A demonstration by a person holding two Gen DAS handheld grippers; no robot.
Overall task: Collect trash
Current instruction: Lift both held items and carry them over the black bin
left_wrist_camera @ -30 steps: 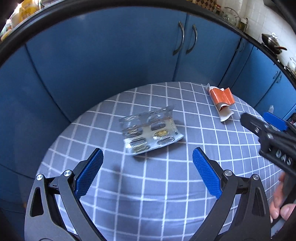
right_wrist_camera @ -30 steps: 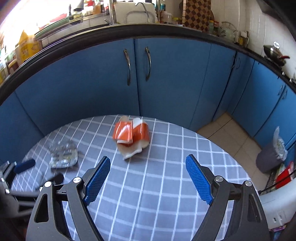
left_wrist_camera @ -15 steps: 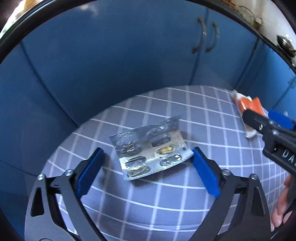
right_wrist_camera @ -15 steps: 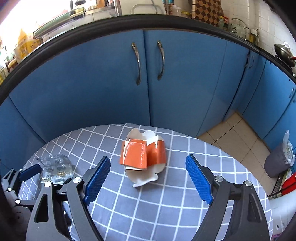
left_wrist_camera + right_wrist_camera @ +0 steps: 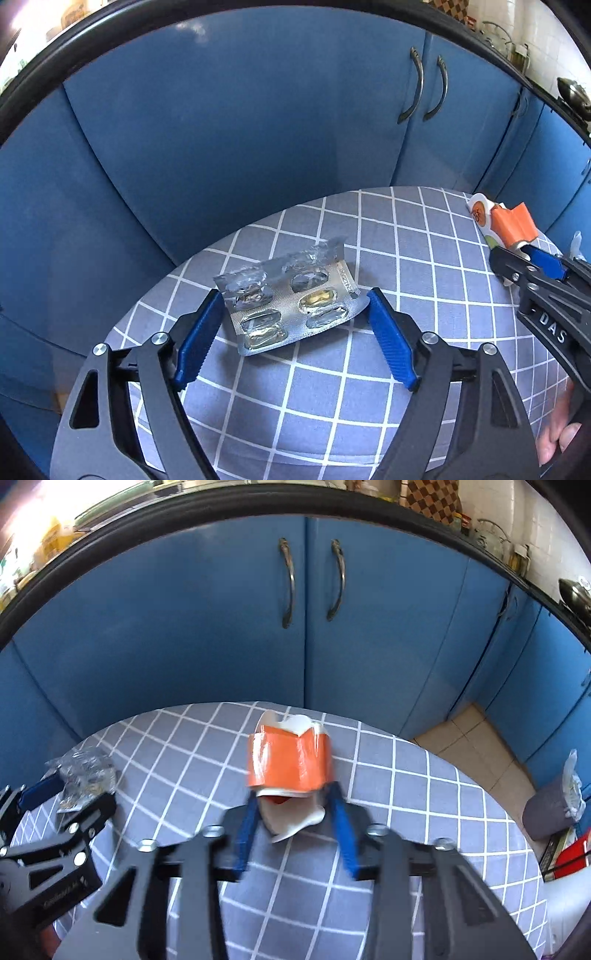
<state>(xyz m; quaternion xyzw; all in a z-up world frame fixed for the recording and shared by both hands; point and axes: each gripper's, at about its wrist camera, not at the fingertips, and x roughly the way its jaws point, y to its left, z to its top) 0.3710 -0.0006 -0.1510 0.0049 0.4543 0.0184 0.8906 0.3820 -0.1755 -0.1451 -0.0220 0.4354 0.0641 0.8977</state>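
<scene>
A silver blister pack (image 5: 291, 306) lies on the checked tablecloth (image 5: 406, 240). My left gripper (image 5: 295, 295) straddles it, and its closing jaws have their blue pads (image 5: 201, 336) right at the pack's two short edges, without bending it. A crumpled orange-and-white wrapper (image 5: 288, 764) lies further right on the table. My right gripper (image 5: 293, 797) is closing on the wrapper's white lower part, its blurred pads (image 5: 245, 834) touching both sides. The left wrist view shows the wrapper (image 5: 513, 221) and the right gripper (image 5: 532, 258) at its right edge. The right wrist view shows the left gripper (image 5: 48, 797) and blister pack (image 5: 85, 771) at its left edge.
Blue cabinet doors (image 5: 306, 627) stand close behind the round table's far edge. On the tiled floor to the right is a grey bin (image 5: 550, 808) lined with a bag, with red items (image 5: 572, 853) beside it. A person's fingers (image 5: 557, 435) hold the right gripper.
The left gripper came forward around the blister pack and its jaws narrowed. The right gripper moved up to the wrapper and its jaws closed in from wide open.
</scene>
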